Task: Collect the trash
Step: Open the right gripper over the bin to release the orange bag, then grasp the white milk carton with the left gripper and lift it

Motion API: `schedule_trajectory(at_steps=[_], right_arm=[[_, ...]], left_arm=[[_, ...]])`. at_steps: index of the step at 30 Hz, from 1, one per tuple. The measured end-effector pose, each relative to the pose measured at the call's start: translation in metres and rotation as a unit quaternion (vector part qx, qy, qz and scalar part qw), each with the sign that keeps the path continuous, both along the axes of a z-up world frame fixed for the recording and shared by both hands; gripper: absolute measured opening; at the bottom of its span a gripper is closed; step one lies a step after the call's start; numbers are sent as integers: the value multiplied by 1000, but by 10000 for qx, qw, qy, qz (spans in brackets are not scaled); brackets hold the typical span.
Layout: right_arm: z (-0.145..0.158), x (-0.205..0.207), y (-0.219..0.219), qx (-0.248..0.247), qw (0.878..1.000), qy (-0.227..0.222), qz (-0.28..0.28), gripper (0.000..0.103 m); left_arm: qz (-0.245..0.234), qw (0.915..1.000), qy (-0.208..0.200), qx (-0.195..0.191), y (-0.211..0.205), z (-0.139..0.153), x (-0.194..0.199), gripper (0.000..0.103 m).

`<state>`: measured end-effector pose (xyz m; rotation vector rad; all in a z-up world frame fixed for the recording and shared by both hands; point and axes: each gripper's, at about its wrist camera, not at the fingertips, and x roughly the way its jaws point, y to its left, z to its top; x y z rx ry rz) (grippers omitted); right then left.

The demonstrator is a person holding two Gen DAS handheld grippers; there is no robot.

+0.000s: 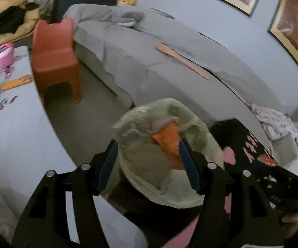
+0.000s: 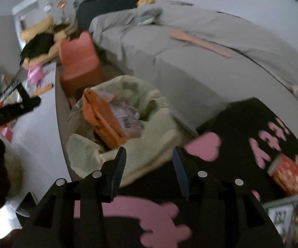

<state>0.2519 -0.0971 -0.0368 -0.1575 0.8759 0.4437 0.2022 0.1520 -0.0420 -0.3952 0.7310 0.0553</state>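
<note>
A pale yellow-green trash bag (image 1: pixel 149 177) stands open on the floor with an orange packet (image 1: pixel 167 140) and crumpled wrappers inside. My left gripper (image 1: pixel 147 142) hovers over its mouth, jaws apart, and the pads press on nothing. In the right wrist view the same bag (image 2: pixel 149 111) and orange packet (image 2: pixel 101 115) lie just ahead of my right gripper (image 2: pixel 149 157), which stands open and empty above the bag's near rim. A red-orange snack packet (image 2: pixel 287 173) and other loose packaging (image 2: pixel 281 212) lie on the black rug to the right.
A black rug (image 2: pixel 241 119) with pink shapes covers the floor by the bag. Behind it runs a grey sofa (image 1: pixel 149 51), with an orange-red child's chair (image 1: pixel 56 62) at its left end. A white table (image 1: pixel 14 128) with a pink toy (image 1: pixel 3 54) curves along the left.
</note>
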Motion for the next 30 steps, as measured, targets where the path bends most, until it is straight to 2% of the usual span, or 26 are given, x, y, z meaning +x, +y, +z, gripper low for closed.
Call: schedule_trajectory(at_steps=[6, 9, 12, 15, 19, 21, 23, 25, 27, 30], right_arm=[[26, -50, -88, 87, 9944, -452, -946, 44], [33, -74, -137, 66, 9870, -597, -1490, 44], [38, -94, -188, 38, 9761, -703, -2057, 46], [38, -115, -233, 73, 9632, -758, -2578, 52], [34, -142, -276, 138, 9459, -814, -3139, 52], [31, -155, -295, 199, 9376, -829, -3371, 53], [26, -165, -310, 258, 9307, -806, -3558, 53], [21, -174, -320, 313, 9256, -755, -3695, 53], [13, -182, -330, 375, 9200, -692, -3840, 53], [5, -194, -338, 449, 9144, -641, -3971, 53]], left_arm=[[-927, 9957, -33, 0, -69, -1, 3, 58], [-1567, 9876, 1, -3, -114, -3, 4, 58], [-2345, 9720, 82, -102, -163, -5, 3, 58], [-2872, 9575, 175, -183, -205, -7, 3, 58], [-3435, 9380, 307, -341, -250, -6, 6, 58], [-3654, 9292, 369, -407, -271, -5, 8, 58], [-3749, 9247, 472, -476, -288, -5, 13, 59], [-3814, 9190, 689, -729, -310, -7, 23, 62], [-3816, 9162, 873, -859, -332, -10, 33, 63], [-3785, 9155, 1058, -862, -361, -16, 44, 63]])
